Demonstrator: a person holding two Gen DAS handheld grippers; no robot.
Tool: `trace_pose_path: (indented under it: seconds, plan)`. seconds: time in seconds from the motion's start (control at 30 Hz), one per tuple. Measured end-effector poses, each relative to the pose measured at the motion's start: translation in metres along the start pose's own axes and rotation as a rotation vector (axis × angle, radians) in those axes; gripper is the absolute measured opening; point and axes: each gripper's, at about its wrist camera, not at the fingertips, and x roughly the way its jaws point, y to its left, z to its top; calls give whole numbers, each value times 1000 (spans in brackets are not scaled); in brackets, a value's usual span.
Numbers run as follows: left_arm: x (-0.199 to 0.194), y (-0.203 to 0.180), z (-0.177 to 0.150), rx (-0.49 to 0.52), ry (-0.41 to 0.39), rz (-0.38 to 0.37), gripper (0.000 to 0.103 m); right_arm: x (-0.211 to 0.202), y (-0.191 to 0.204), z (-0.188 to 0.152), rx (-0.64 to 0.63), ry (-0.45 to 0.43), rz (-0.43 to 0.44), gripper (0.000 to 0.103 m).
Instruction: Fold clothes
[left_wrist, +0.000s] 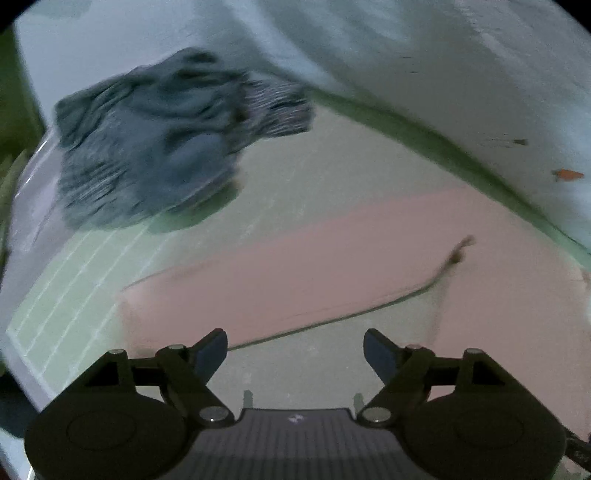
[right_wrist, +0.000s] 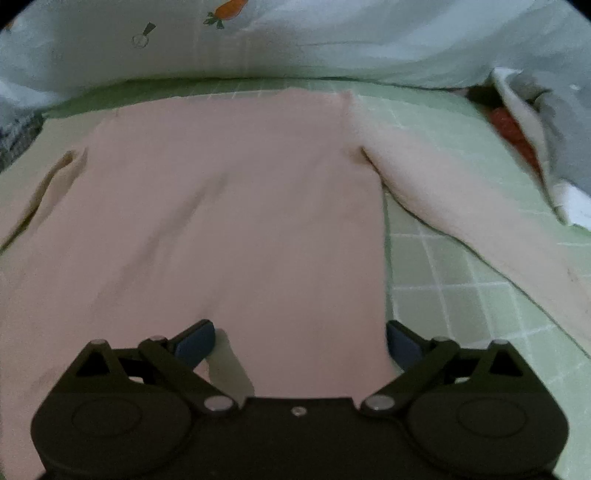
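- The pink shirt (right_wrist: 229, 206) lies flat on the green checked sheet (right_wrist: 443, 266), spread below the pale quilt (right_wrist: 332, 40) that runs along its far edge.
- The shirt's long axis runs from the right gripper (right_wrist: 299, 339) straight away toward the quilt; which end is the collar I cannot tell.
- One sleeve (right_wrist: 461, 206) angles out from the shirt's right side, away from the body.
- The right gripper hangs over the shirt's near edge, jaws spread wide, holding nothing.
- The left gripper (left_wrist: 295, 350) is likewise spread and empty, over the shirt's left part; a crumpled dark pile of clothes (left_wrist: 159, 147) sits beyond the shirt on that side.
- Likely step: taking hold for the first fold. Pinch only the shirt's cloth, not the sheet, grip both points level, and bring the sleeve in before folding along the length.
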Motion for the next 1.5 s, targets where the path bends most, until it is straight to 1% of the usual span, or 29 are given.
trace_pose_path:
  seconds: [0.1, 0.23, 0.3, 0.37, 0.47, 0.53, 0.67, 0.83, 0.87, 0.93, 1.0, 1.03, 1.07, 1.1, 1.27, 1.37, 1.5]
  plan:
    - [10, 34, 1, -19, 33, 23, 82, -11, 4, -7, 39, -15, -43, 99]
    - [27, 74, 8, -35, 70, 40, 82, -27, 16, -21, 127, -12, -69, 99]
    - [37, 86, 11, -11, 74, 34, 82, -31, 24, -26, 157, -12, -80, 99]
    - [48, 94, 14, 18, 82, 32, 82, -34, 33, -29, 188, -14, -85, 99]
    - [58, 103, 15, 1, 94, 16, 82, -38, 47, -33, 217, -17, -85, 99]
    - [63, 107, 14, -10, 97, 5, 82, -42, 56, -35, 215, -17, -81, 99]
    - [70, 110, 11, 7, 103, -11, 82, -49, 70, -35, 226, -13, -67, 99]
    - [69, 109, 8, 18, 83, -15, 82, -53, 76, -36, 212, -3, -80, 99]
    - [69, 109, 8, 18, 76, -18, 80, -54, 76, -36, 213, -1, -84, 99]
    - [68, 108, 8, 19, 63, -25, 68, -55, 75, -37, 221, 1, -91, 99]
    - [68, 107, 10, 25, 54, -29, 42, -54, 74, -37, 229, 2, -98, 99]
    - [68, 107, 12, 26, 50, -32, 34, -54, 73, -37, 228, 3, -99, 99]
    - [67, 104, 13, 21, 47, -42, 22, -54, 72, -37, 227, 5, -99, 99]
    - [67, 102, 15, 16, 44, -51, 12, -53, 71, -37, 225, 6, -94, 99]
    - [63, 87, 22, -3, 26, -100, 9, -53, 62, -36, 213, -1, -74, 99]
    - [47, 54, 28, 70, -31, -142, 8, -53, 49, -34, 217, -10, -65, 99]
    - [26, -8, 32, 168, -89, -225, 8, -52, 23, -33, 238, -21, -60, 99]
